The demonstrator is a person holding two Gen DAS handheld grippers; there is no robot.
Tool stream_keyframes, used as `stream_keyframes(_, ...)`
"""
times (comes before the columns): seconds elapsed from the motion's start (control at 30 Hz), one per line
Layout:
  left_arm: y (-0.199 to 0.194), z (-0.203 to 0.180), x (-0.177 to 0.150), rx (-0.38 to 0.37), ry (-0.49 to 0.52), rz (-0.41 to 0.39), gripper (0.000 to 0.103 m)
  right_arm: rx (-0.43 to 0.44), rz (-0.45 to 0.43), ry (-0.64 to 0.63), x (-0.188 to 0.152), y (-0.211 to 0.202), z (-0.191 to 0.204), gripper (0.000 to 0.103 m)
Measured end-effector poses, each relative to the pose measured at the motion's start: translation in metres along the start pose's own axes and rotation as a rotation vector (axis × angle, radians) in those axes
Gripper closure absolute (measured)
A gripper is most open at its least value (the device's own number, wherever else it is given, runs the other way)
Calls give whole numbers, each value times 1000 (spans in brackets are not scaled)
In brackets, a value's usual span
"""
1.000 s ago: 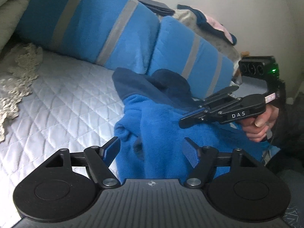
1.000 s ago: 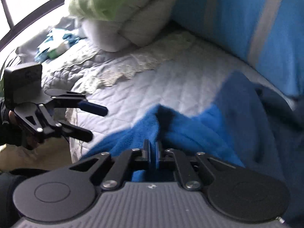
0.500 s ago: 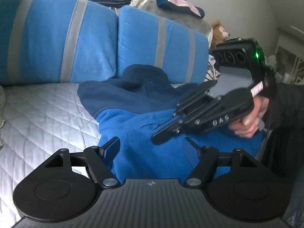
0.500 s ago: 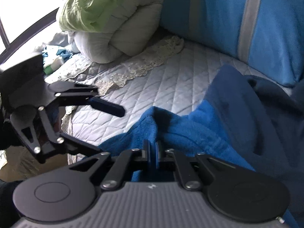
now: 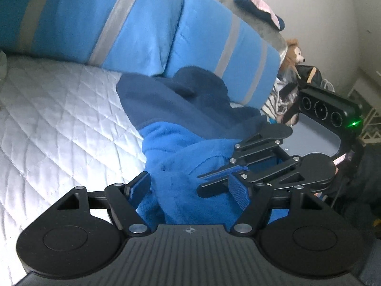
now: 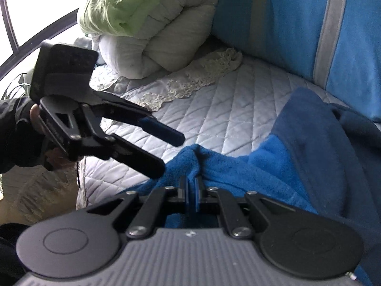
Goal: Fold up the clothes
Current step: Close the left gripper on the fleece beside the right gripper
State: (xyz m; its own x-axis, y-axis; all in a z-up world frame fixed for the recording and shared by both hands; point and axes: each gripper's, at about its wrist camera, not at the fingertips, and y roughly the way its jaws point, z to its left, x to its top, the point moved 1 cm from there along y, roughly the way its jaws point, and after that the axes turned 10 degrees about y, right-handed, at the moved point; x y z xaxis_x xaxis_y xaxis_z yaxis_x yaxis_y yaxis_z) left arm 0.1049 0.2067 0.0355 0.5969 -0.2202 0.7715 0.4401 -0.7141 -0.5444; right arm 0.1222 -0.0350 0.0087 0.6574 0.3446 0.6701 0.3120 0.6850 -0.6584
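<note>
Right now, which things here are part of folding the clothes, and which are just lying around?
Part of the job:
blue fleece garment
right hand-held gripper, shut on its edge
left hand-held gripper, open

Lying about:
striped blue cushions
rolled white duvet
teddy bear

The right hand-held gripper [image 6: 191,191] pinches the blue fleece [image 6: 228,166]; the left hand-held gripper [image 6: 167,152] gapes beside it.

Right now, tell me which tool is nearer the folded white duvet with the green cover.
Left. The left tool hangs open just below the folded white duvet; the right tool, shut on the blue fleece garment, sits farther down the quilted bed.
</note>
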Motion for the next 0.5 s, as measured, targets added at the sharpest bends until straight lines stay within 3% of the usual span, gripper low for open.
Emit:
stream_keyframes(0.23, 8, 24, -5, -39, -86, 13, 32, 7, -17, -53, -4, 5, 1, 97)
stream_keyframes(0.3, 9, 32, -6, -39, -122, 2, 32, 11, -7, -63, -3, 4, 2, 90)
stream_keyframes(0.33, 8, 34, -7, -44, -139, -7, 32, 13, -6, -68, -1, 0, 2, 84)
stream_keyframes(0.37, 6, 36, -8, -48, -152, -16, 32, 19, -7, -73, 2, -6, 2, 65)
stream_keyframes(0.4, 5, 34, -7, -52, -148, -24, 32, 29, -10, -76, 4, -15, 3, 55)
stream_keyframes(0.47, 1, 29, -5, -52, -124, -31, 32, 44, -35, -82, 8, -34, 3, 24)
stream_keyframes(0.5, 0, 25, -5, -47, -105, -32, 32, 51, -47, -88, 9, -43, 4, 22)
